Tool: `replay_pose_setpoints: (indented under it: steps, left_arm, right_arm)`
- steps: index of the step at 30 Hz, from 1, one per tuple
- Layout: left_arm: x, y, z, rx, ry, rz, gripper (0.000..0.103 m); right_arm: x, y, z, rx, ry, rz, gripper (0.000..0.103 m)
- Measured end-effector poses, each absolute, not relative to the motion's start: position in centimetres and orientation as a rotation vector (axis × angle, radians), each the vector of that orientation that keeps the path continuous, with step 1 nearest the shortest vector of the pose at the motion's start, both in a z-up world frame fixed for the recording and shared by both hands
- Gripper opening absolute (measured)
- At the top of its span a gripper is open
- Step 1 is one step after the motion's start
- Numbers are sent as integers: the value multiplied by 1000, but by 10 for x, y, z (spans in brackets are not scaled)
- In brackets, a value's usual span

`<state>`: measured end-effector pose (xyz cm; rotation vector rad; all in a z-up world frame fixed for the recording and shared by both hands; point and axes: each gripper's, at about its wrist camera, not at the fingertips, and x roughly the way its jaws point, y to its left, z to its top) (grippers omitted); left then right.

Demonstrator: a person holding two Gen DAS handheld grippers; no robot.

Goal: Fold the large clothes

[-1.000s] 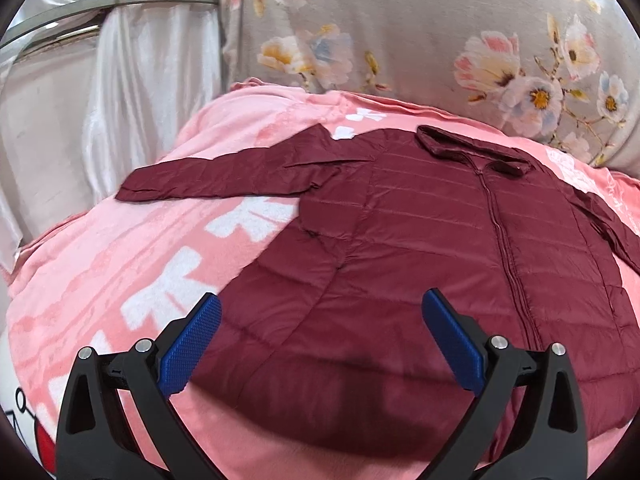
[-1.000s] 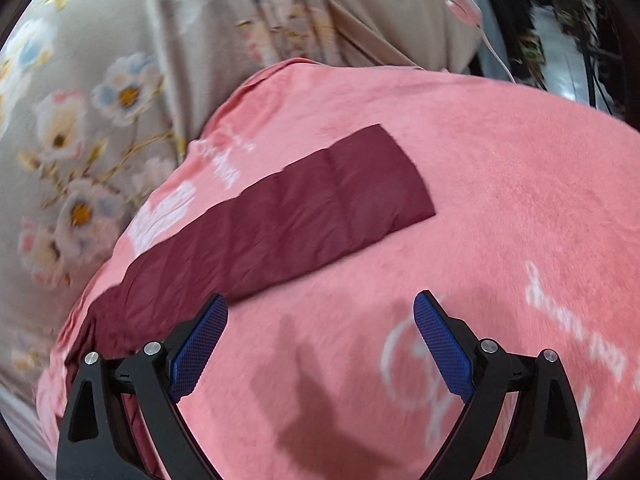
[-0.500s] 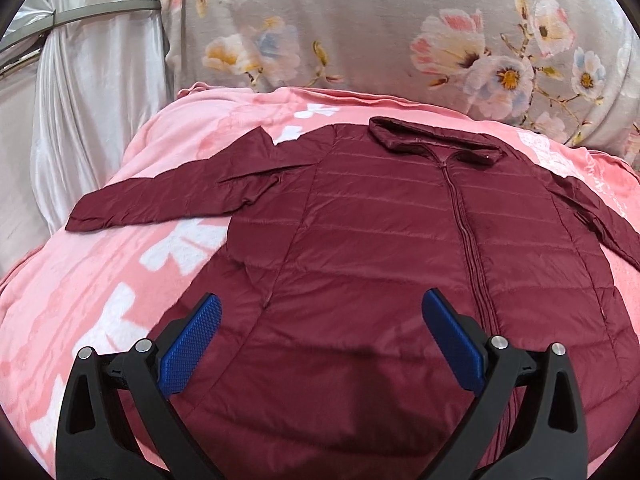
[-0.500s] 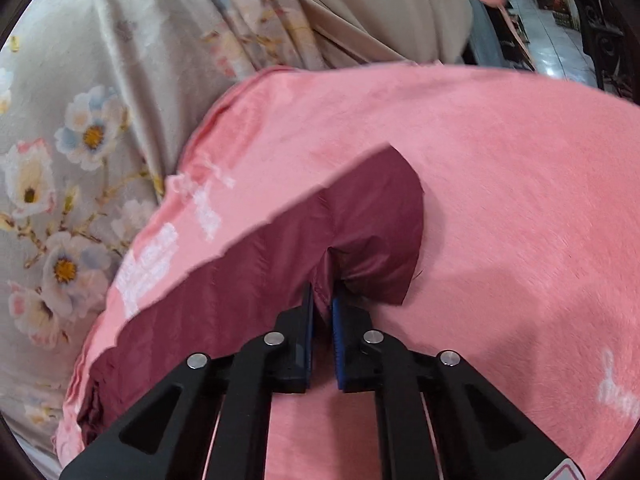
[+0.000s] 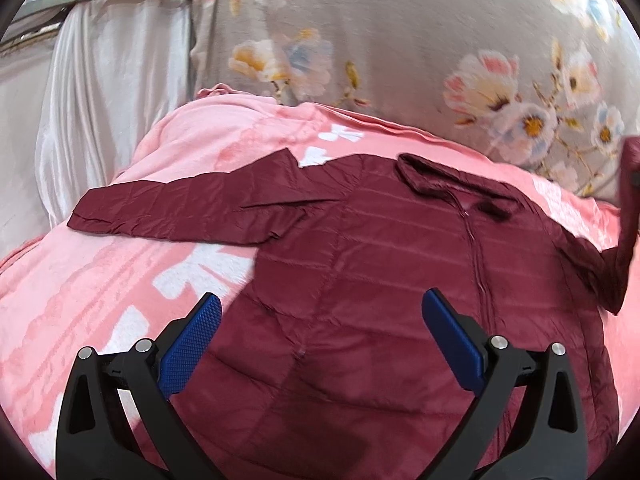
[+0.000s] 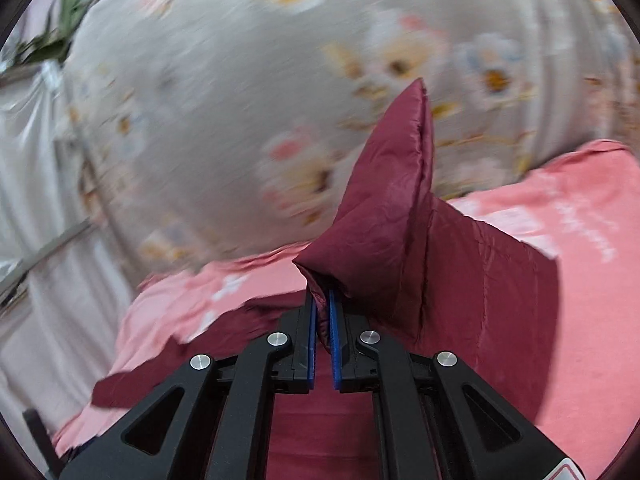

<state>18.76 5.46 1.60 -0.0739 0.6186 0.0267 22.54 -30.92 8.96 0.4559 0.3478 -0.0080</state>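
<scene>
The left gripper (image 5: 320,344) hangs with fingers spread above the maroon quilted puffer jacket (image 5: 360,280), which is laid flat on the pink fleece blanket (image 5: 120,280). Beyond the jacket's zip, its right sleeve (image 6: 392,208) is pinched and lifted by the right gripper (image 6: 323,312) (first fold begun); the far sleeve is left unfolded.

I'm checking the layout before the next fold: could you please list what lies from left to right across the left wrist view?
White curtain → spread-out sleeve → jacket collar → lifted sleeve at the right edge.
</scene>
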Motion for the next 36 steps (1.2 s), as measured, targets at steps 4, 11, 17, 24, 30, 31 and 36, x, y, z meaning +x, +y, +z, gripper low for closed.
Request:
replay_pose_setpoints:
  steps: [4, 11, 17, 24, 30, 31, 36]
  left_arm:
    - [193, 77, 18, -96, 612, 51, 98]
    - [208, 114, 11, -146, 636, 65, 98]
    - [229, 120, 2, -183, 678, 10, 98]
    - [273, 99, -14, -361, 781, -176, 98]
    - [310, 74, -51, -459, 929, -203, 97]
    - [311, 74, -52, -473, 927, -196, 96]
    - [322, 63, -48, -515, 932, -233, 60]
  right_arm:
    - [265, -241, 72, 437, 421, 161, 6]
    - [305, -145, 28, 396, 582, 303, 6]
    - [333, -91, -14, 296, 752, 333, 14]
    - [301, -108, -10, 303, 723, 303, 55]
    - [245, -199, -3, 424, 659, 104, 55]
    - [237, -219, -4, 451, 651, 53, 55]
    - [214, -313, -22, 627, 636, -149, 56]
